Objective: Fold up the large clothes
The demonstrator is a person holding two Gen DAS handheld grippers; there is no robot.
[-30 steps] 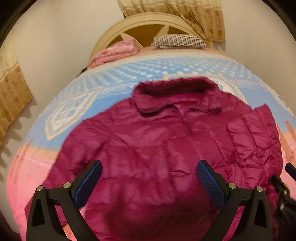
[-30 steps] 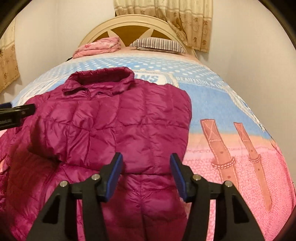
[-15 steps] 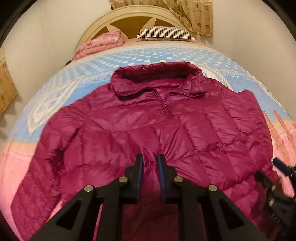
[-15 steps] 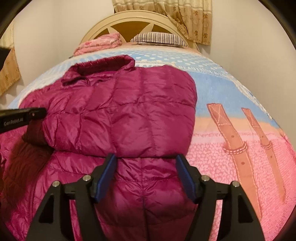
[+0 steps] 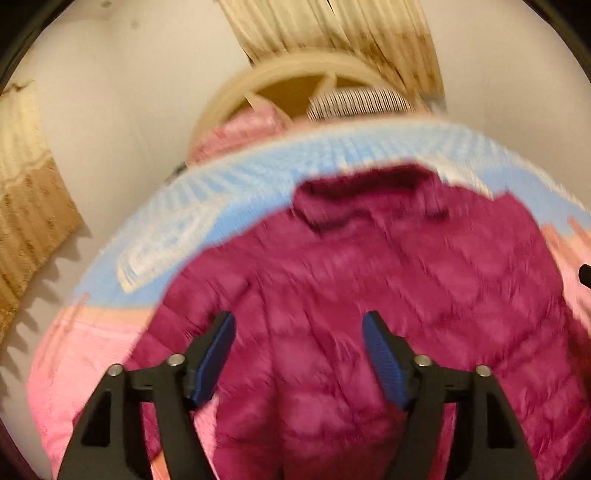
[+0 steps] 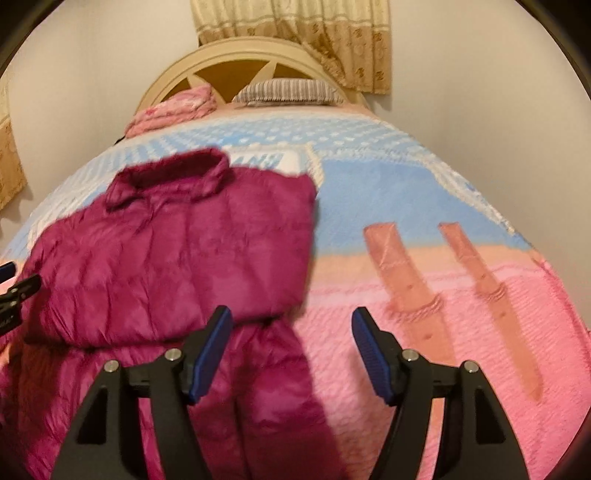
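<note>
A magenta quilted puffer jacket (image 5: 369, 280) lies front-up on the bed, collar toward the headboard; the left wrist view is motion-blurred. In the right wrist view the jacket (image 6: 177, 258) has its right sleeve folded across the chest and its lower part runs toward the camera. My left gripper (image 5: 297, 350) is open and empty above the jacket's lower left part. My right gripper (image 6: 291, 350) is open and empty above the jacket's right edge, where it meets the bedspread. The left gripper's tip shows at the far left of the right wrist view (image 6: 14, 291).
The bed has a blue, peach and pink bedspread (image 6: 406, 206). A folded pink blanket (image 6: 173, 110) and a striped pillow (image 6: 288, 90) lie at the cream headboard (image 6: 236, 62). Curtains (image 6: 295, 33) hang behind. White walls flank the bed.
My left gripper was shut half a second ago and is open now; its view has swung left and tilted. My right gripper opened a little wider and shifted right, off the jacket's edge.
</note>
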